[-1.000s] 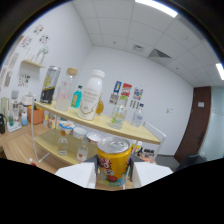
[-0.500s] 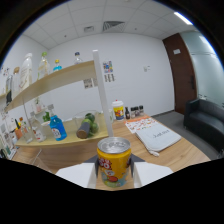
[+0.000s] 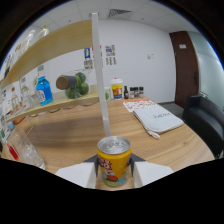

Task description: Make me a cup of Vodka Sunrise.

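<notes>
A yellow drink can (image 3: 114, 162) with a silver top and a cartoon print sits upright between my two fingers, and my gripper (image 3: 114, 175) is shut on it, held above the wooden table (image 3: 150, 145). A clear glass (image 3: 24, 150) stands on the table to the left of the fingers. Beyond them, a wooden shelf (image 3: 55, 102) carries a blue bottle (image 3: 44, 90) and a dark green bottle lying on its side (image 3: 72, 85). A white upright post (image 3: 100, 75) of the shelf rises just behind the can.
A white folded bag (image 3: 157, 120) and a printed sheet (image 3: 137, 104) lie on the table ahead to the right. A white jar with an orange label (image 3: 117, 90) and small dark bottles (image 3: 134, 92) stand at the far table edge. A dark sofa (image 3: 207, 120) and a brown door (image 3: 182, 65) are further right.
The view has swung right along the shelf while the can stays in the fingers. The table, bag and sofa have come closer, and a glass has appeared at the left.
</notes>
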Demonstrator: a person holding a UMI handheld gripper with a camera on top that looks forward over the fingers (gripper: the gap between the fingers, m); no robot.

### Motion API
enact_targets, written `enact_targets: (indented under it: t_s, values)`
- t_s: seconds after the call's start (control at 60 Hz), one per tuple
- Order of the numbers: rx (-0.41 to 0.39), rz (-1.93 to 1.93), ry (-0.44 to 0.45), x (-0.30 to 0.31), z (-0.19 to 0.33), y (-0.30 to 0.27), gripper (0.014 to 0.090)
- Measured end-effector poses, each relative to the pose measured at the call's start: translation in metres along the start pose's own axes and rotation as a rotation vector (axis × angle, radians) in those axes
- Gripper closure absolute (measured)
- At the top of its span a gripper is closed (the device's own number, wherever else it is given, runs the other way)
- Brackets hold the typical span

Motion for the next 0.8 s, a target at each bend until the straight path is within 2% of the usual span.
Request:
enact_targets:
  t_s: [0.283,0.317,0.4,0.433,0.633,0.8]
  values:
    - [-0.027,-0.054,0.030,0.003,-0.011,0.014,0.0501]
    - [-0.044,-0.055,0.041,0.005,-0.012,0.016,0.0465]
    - [-0.049,-0.055,0.078,0.011,-0.022,0.010,0.0239]
    - [-0.050,-0.053,0.089,0.012,-0.028,0.007,0.0194]
    - [-0.002,-0.091,0.104,-0.013,-0.085,-0.029,0.0191]
    - [0.044,-0.111,0.043,-0.076,-0.130,-0.041,0.0192]
